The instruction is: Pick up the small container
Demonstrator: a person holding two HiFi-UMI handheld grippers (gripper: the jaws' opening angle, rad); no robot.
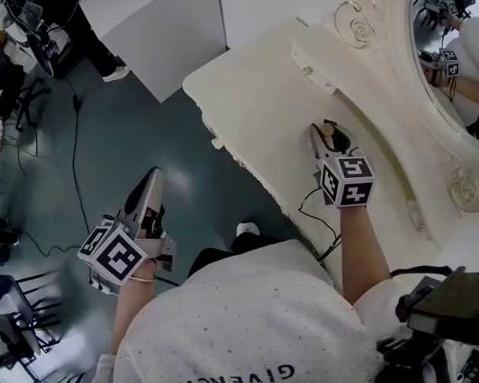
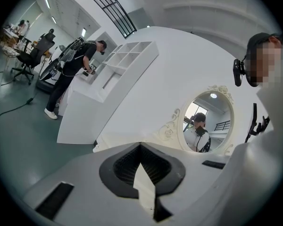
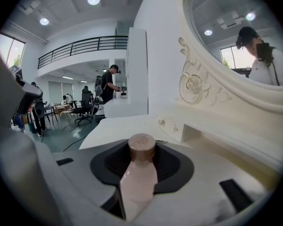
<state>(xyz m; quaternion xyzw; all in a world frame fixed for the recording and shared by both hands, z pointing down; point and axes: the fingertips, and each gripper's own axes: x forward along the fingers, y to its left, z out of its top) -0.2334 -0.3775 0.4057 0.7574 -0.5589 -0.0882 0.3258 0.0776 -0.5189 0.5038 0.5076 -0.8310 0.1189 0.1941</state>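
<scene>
The small container (image 3: 140,171) is a pale pink bottle with a brown cap. It sits upright between the jaws of my right gripper (image 3: 139,182), which is shut on it, the dark pads pressing its sides. From the head view, the right gripper (image 1: 332,136) is over the cream dressing table (image 1: 255,102), near the mirror's frame, and only the container's brown cap (image 1: 329,126) peeks out. My left gripper (image 1: 148,186) hangs over the grey floor, left of the table, jaws together and empty. Its pads (image 2: 132,166) meet with nothing between them.
An oval mirror (image 1: 463,62) in a carved cream frame stands at the table's right. A small drawer front with knobs (image 3: 172,126) lies just beyond the container. Cables and chairs (image 1: 32,30) crowd the floor at far left. A person stands at a white shelf unit (image 2: 127,60).
</scene>
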